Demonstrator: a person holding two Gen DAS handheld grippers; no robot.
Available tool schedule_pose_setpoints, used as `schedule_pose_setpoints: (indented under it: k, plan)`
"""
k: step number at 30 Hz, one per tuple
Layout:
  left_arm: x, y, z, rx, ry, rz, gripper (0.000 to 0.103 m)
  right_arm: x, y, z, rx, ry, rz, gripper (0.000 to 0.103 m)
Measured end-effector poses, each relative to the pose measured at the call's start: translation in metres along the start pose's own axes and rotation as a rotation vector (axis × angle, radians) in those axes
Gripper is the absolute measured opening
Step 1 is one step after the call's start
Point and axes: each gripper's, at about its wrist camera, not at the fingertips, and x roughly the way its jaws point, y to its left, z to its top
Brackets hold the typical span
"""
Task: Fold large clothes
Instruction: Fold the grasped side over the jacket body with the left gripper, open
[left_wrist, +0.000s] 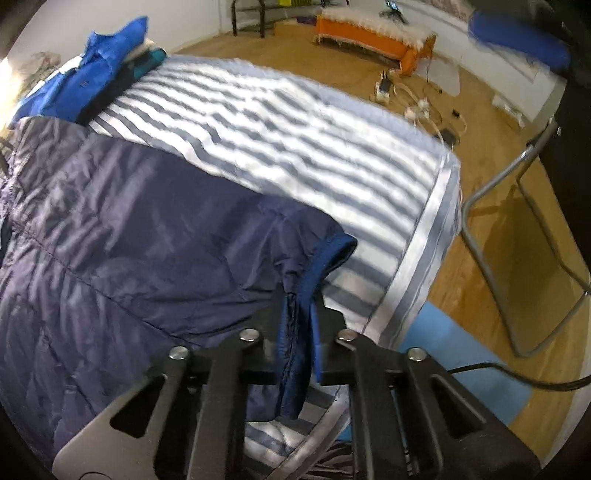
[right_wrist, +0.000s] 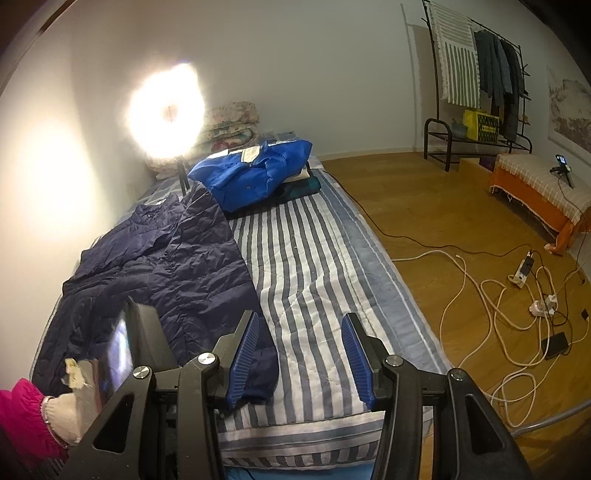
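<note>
Striped bed (right_wrist: 314, 266) | left gripper (left_wrist: 299, 321) fingers pinched navy jacket (left_wrist: 129, 236) cuff at near edge | right gripper (right_wrist: 301, 350) fingers spread, empty | next, likely: fold sleeve across body

Left wrist view sits close above the near end of the striped bed (left_wrist: 295, 122), angled steeply down along its own fingers, navy jacket (left_wrist: 129, 229) filling the lower left, floor and orange bench (left_wrist: 369, 40) beyond. Right wrist view looks from the foot of the bed (right_wrist: 314, 266) along its length toward the far wall, tilted less steeply and taking in more room. Both share the jacket (right_wrist: 166, 258), blue folded pile (right_wrist: 251, 173) (left_wrist: 99, 77) and orange bench (right_wrist: 535, 192).
</note>
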Motion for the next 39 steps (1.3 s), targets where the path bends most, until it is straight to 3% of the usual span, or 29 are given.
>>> schedule_pose_setpoints:
  k: [4,7,13,21,26,33,39]
  plan:
    - [-0.034,0.025,0.006,-0.082,-0.074,-0.027,0.005,0.010,0.007,-0.004,0.006,0.010,0.020,0.049]
    - [-0.068,0.056,0.004,-0.129,-0.133,0.002,0.004,0.021,0.017,-0.006,0.002,0.023,0.035,0.049]
    - [-0.132,0.142,-0.007,-0.282,-0.231,0.020,0.004,0.045,0.050,0.004,-0.005,0.046,0.068,0.049]
    - [-0.188,0.272,-0.036,-0.397,-0.328,0.135,0.004,0.080,0.112,0.023,-0.085,0.090,0.097,0.047]
    - [-0.198,0.354,-0.065,-0.474,-0.345,0.222,0.004,0.119,0.151,0.036,-0.129,0.132,0.122,0.042]
    - [-0.180,0.450,-0.112,-0.608,-0.318,0.315,0.003,0.164,0.194,0.034,-0.195,0.191,0.142,0.039]
    - [-0.169,0.516,-0.142,-0.686,-0.301,0.415,0.003,0.188,0.207,0.034,-0.225,0.217,0.132,0.039]
